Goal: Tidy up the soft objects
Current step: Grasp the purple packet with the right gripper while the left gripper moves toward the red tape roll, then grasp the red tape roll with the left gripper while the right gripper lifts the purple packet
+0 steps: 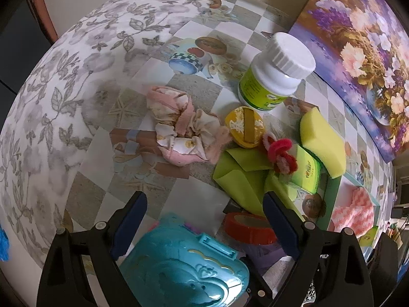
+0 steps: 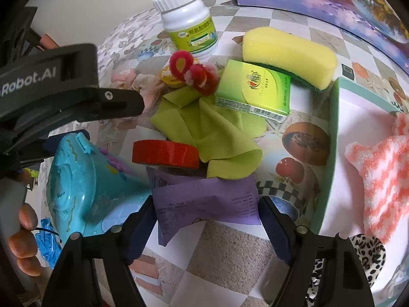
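Observation:
My right gripper (image 2: 208, 217) points down over a purple cloth (image 2: 204, 199), which lies flat on the table between its open fingers. Beyond the cloth lie a green cloth (image 2: 217, 133), a red fuzzy hair tie (image 2: 194, 71) and a yellow sponge (image 2: 288, 51). A green-rimmed tray (image 2: 332, 128) on the right holds a pink-and-white fluffy cloth (image 2: 378, 174). My left gripper (image 1: 204, 217) hangs open above a teal toy case (image 1: 184, 263), gripping nothing. A crumpled pink cloth (image 1: 184, 125) lies ahead of it.
A red tape roll (image 2: 166, 153), a green box (image 2: 255, 89), a white bottle (image 2: 189, 18) and a yellow round tin (image 1: 245, 125) crowd the soft items. A flower painting (image 1: 358, 51) leans at the back. A leopard-print item (image 2: 368, 255) sits by the tray.

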The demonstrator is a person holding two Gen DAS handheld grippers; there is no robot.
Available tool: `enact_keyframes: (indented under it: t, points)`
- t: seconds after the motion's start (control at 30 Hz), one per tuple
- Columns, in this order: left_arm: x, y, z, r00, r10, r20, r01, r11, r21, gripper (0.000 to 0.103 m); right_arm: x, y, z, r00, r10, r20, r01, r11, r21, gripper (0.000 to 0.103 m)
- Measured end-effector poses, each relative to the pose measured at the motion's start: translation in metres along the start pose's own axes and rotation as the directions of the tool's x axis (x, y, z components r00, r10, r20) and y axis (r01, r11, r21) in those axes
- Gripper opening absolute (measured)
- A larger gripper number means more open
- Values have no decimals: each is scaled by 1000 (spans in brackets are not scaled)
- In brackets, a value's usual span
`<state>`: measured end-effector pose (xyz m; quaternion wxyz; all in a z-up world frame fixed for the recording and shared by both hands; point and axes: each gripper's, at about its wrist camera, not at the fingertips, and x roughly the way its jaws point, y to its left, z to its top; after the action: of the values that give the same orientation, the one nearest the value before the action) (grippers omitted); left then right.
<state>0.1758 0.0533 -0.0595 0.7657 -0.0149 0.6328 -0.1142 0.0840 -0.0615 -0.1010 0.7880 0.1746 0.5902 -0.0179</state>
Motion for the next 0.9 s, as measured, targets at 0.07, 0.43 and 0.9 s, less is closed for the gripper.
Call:
enact_keyframes:
  t: [0.07,0.43,0.9]
  points:
    - [0,-1,0,1000,-6,0,6,1000,3,92,-7,-5,0,1000,5,3,-5,1000,6,81]
    - [-7,-4,-1,1000,-4,10,4,1000,20,92,-44,-31,-2,1000,-19,23,18,999,34,81]
    - [-20,-32,-10,999,4,45,-10,991,136,92,-102,-59,-11,992,-53,115,40,993,110,81]
